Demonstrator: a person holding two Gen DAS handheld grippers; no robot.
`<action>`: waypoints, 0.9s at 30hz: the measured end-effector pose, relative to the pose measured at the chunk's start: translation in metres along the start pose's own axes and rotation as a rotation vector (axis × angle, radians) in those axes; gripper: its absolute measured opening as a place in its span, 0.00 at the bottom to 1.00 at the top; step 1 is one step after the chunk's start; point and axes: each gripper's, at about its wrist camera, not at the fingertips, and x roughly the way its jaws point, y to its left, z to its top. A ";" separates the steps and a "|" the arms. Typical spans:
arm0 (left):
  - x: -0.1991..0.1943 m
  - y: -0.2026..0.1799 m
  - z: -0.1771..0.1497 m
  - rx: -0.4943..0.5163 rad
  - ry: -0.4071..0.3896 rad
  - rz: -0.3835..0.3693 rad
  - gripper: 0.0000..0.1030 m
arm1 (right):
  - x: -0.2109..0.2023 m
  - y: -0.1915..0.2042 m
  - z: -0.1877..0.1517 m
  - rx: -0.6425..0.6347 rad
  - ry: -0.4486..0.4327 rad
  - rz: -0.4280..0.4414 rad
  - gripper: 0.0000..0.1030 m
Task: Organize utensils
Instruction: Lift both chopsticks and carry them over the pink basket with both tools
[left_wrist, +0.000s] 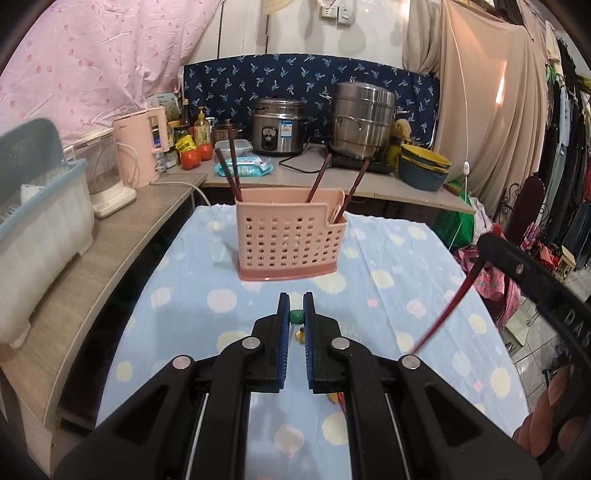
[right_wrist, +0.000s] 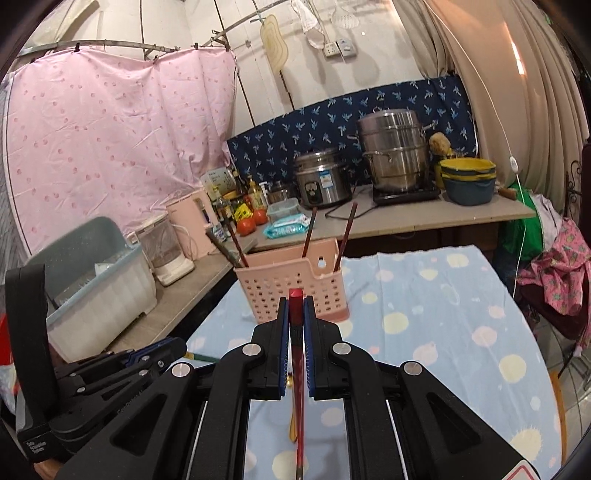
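Right gripper (right_wrist: 295, 317): fingers clamped on red chopstick (right_wrist: 296, 295). Left gripper (left_wrist: 295, 314): fingers clamped on green-tipped chopstick (left_wrist: 296, 316). Pink perforated utensil basket (left_wrist: 291, 240), upright on spotted tablecloth (left_wrist: 388, 277), holds several dark chopsticks (left_wrist: 232, 166).

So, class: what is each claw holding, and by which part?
The right claw grips a red chopstick near its top end. The left claw grips a green-topped chopstick, also near its top.

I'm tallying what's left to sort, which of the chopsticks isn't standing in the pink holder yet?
The bright red chopstick, clamped between the right gripper fingers. The four darker ones already stand in the pink holder.
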 end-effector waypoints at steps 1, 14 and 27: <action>0.000 0.001 0.003 -0.001 -0.002 -0.004 0.07 | 0.000 -0.001 0.006 0.003 -0.013 0.004 0.07; 0.003 0.027 0.049 -0.006 -0.040 -0.032 0.07 | 0.019 0.006 0.047 -0.017 -0.078 0.019 0.07; 0.000 0.029 0.153 0.005 -0.259 0.008 0.07 | 0.064 0.016 0.124 -0.020 -0.200 0.034 0.07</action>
